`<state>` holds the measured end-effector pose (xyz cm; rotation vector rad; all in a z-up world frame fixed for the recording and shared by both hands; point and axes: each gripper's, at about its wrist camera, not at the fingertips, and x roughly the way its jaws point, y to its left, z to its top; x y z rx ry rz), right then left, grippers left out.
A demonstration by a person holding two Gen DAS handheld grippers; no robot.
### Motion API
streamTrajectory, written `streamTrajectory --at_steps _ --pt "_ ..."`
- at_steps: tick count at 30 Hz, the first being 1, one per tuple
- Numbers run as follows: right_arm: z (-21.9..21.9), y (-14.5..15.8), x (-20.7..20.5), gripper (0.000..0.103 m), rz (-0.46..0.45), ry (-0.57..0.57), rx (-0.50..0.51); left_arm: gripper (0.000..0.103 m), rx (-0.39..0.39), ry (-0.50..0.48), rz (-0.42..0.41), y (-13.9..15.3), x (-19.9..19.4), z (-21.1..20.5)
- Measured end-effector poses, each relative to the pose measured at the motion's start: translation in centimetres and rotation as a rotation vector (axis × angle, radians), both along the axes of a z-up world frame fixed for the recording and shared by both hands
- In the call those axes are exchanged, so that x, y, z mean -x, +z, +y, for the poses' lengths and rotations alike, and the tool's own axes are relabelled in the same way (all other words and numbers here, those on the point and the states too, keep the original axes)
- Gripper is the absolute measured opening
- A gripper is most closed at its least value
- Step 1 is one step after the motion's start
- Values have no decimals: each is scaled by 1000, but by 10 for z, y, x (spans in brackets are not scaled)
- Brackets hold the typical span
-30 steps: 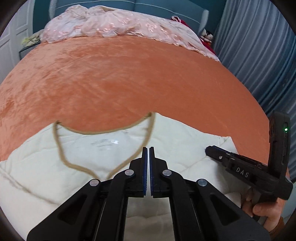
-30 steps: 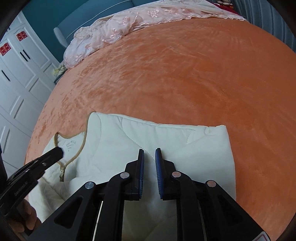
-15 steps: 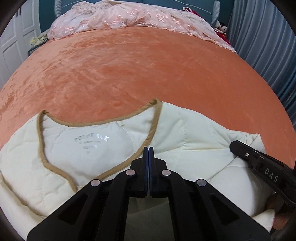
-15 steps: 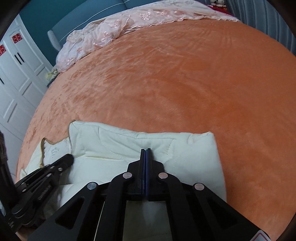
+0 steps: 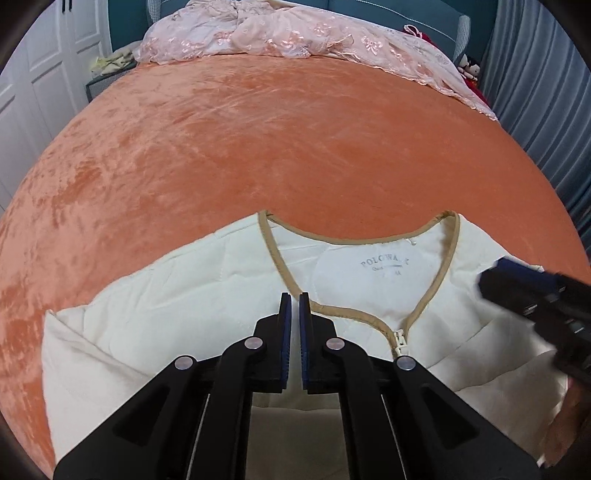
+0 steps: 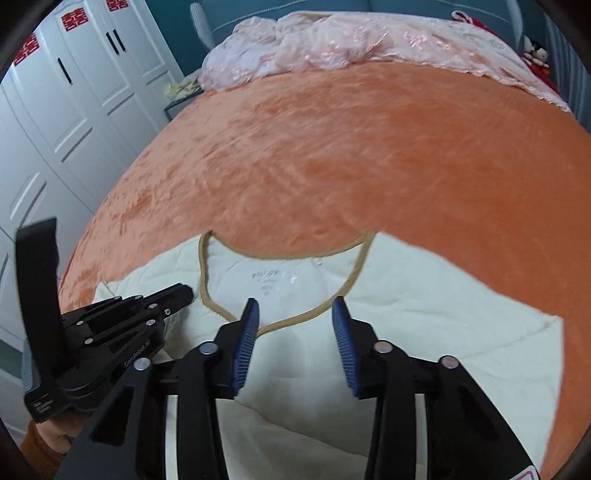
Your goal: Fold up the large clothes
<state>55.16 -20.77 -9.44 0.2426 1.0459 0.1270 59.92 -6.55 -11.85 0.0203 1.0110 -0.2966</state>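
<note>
A cream quilted jacket [image 5: 184,332] with tan neckline trim [image 5: 436,280] lies flat on the near part of the orange bed cover [image 5: 258,147], zipper [image 5: 399,338] at the base of the neck. My left gripper [image 5: 294,299] hovers over its left shoulder, all but shut, the pads just opening by a thin slit with nothing gripped. My right gripper [image 6: 295,306] is over the neckline [image 6: 354,273], its jaws opening, with only the jacket [image 6: 443,314] lying below them. Each gripper shows in the other's view: right gripper [image 5: 495,277] blurred, left gripper [image 6: 186,293].
A pink lace spread [image 5: 295,33] is bunched at the head of the bed. White wardrobe doors [image 6: 74,110] stand on the left and grey-blue curtains [image 5: 546,110] on the right. A hand [image 6: 51,435] holds the left gripper's handle.
Both grippers have slid left over the jacket; the neckline now sits right in the left view and centred in the right view. The right gripper, shut half a second ago, has opened.
</note>
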Motion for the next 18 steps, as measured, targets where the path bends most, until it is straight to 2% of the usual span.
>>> streamTrajectory --at_steps 1,2,5,13,18 --pt "4 -15 -4 4 36 -1 -9 3 1 -6 0 -4 1 -1" --pt "8 -28 -6 0 60 -2 -10 0 1 -19 -9 -8 2 -5" --pt "19 -45 -2 0 34 6 52 0 -12 -31 -42 -21 4 -10" --pt "11 -56 10 0 -46 -55 -1 0 141 33 -55 -38 0 13" --pt "8 -58 3 0 -66 -97 -3 0 149 45 -47 -40 -6 14"
